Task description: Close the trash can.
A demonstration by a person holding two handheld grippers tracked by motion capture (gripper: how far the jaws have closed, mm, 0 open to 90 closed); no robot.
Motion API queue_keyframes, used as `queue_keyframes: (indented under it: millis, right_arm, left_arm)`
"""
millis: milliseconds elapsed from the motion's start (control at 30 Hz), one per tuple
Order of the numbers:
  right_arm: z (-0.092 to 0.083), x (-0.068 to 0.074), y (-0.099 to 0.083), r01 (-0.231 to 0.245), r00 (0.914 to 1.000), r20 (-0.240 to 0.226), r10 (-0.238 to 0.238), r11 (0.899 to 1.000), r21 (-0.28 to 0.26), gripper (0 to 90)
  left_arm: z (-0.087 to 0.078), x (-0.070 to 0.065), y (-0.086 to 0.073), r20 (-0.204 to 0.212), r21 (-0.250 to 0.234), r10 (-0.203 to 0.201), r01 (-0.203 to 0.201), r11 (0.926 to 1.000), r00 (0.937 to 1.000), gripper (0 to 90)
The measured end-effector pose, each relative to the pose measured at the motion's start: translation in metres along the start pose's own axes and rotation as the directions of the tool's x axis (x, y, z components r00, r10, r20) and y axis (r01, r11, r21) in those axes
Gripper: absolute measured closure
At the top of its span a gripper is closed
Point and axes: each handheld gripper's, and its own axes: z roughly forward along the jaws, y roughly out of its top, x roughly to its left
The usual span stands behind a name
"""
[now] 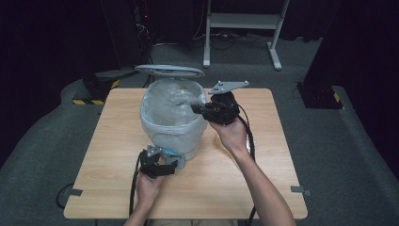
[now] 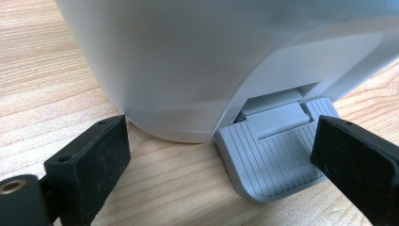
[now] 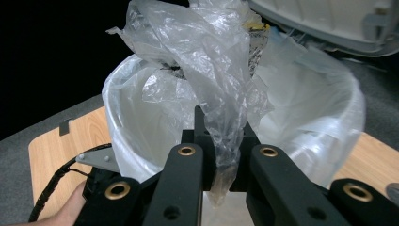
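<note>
Near edge of the wooden table (image 1: 244,188): the person's left hand (image 1: 149,186) holds the left gripper (image 1: 175,165) low against the base of the white pedal bin (image 1: 186,141). Its jaws stand wide apart with nothing between the pads; the right-hand one rests on or just over the grey ribbed pedal (image 2: 275,155), the other beside the bin wall. Judged purpose: pressing the pedal, since the bin's lid (image 1: 169,70) stands raised at the far rim.

Middle: the bin sits near the table's centre, its clear liner (image 1: 162,127) folded over the rim.

Right of the bin: the right hand (image 1: 233,134) carries the right gripper (image 1: 195,109) level over the rim, pointing left. Its jaws are nearly closed, pinching a bunch of the clear plastic bag (image 3: 211,84). The gathered film runs as one twisted strand, its long axis upright, from the pinch to the crumpled mass above the bin mouth. Judged purpose: gathering the bag by its top for lifting out.
</note>
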Motion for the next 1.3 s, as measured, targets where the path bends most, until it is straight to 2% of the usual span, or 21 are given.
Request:
queue_keyframes:
  millis: [333, 567, 733, 900, 967, 1200, 1300]
  right_arm:
    - [0.027, 0.002, 0.005, -0.006, 0.9999, -0.012, 0.007, 0.999, 0.047, 84.6]
    - [0.038, -0.001, 0.006, -0.016, 0.9999, 0.004, 0.016, 0.997, 0.075, 82.0]
    - [0.042, -0.003, 0.007, -0.019, 0.9994, 0.031, 0.017, 0.996, 0.083, 70.2]
    - [0.044, 0.0, 0.006, 0.003, 0.9986, 0.053, -0.008, 0.996, 0.092, 64.1]
    - [0.043, 0.002, 0.006, 0.014, 0.9979, 0.061, -0.02, 0.996, 0.082, 57.0]
    - [0.039, 0.002, 0.003, 0.019, 0.9967, 0.078, -0.023, 0.998, 0.056, 47.0]
    - [0.036, 0.005, 0.0, 0.018, 0.9927, 0.118, -0.022, 0.999, 0.037, 40.2]
  left_arm:
    - [0.0, 0.0, 0.0, 0.004, -0.002, -0.003, 0.003, 1.0, 1.0, 5.3]
    - [0.0, 0.0, 0.0, 0.003, -0.002, -0.003, 0.003, 1.0, 1.0, 5.4]
    - [0.0, 0.0, 0.0, 0.004, -0.003, -0.003, 0.003, 1.0, 1.0, 5.4]
    - [0.0, 0.0, 0.0, 0.005, -0.004, -0.004, 0.004, 1.0, 1.0, 5.5]
    - [0.0, 0.0, 0.0, 0.005, -0.003, -0.004, 0.004, 1.0, 1.0, 5.5]
    - [0.0, 0.0, 0.0, 0.005, -0.004, -0.005, 0.005, 1.0, 1.0, 5.5]
    - [0.0, 0.0, 0.0, 0.005, -0.004, -0.005, 0.005, 1.0, 1.0, 5.5]
